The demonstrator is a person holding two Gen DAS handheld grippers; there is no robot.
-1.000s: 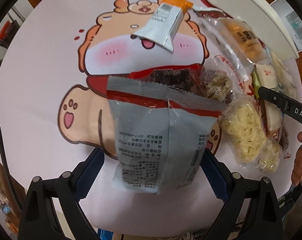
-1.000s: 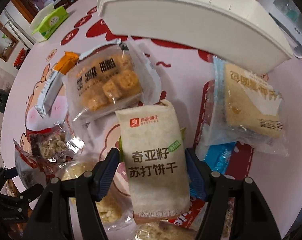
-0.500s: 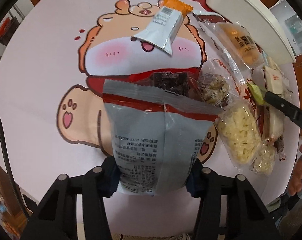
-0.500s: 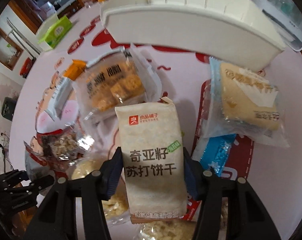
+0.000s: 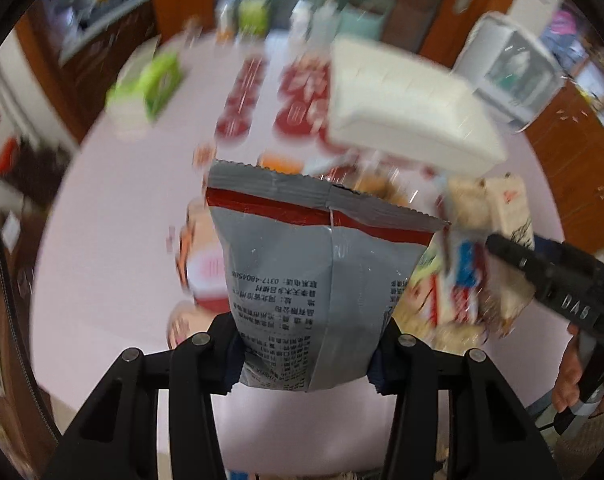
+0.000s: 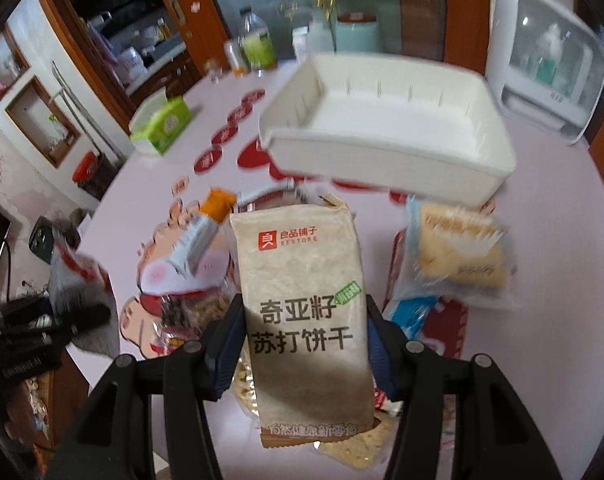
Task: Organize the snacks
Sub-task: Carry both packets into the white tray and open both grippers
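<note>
My left gripper (image 5: 304, 364) is shut on a grey and red snack bag (image 5: 318, 276) and holds it above the pink table. My right gripper (image 6: 306, 344) is shut on a beige cracker packet (image 6: 302, 312), also lifted; it shows in the left wrist view (image 5: 506, 216). The empty white bin (image 6: 386, 160) stands beyond both, also in the left wrist view (image 5: 406, 120). Loose snacks lie below: an orange-tipped silver bar (image 6: 202, 236), a clear cake pack (image 6: 458, 252), a blue packet (image 6: 412, 312).
A green tissue box (image 6: 162, 124) sits at the far left of the table (image 6: 550, 280). Bottles (image 6: 258, 48) and a white appliance (image 6: 546, 68) stand behind the bin. The left wrist view is blurred.
Both grippers have lifted their packets off the table and tilted up towards the white bin. The left gripper closed on the grey bag within the last second.
</note>
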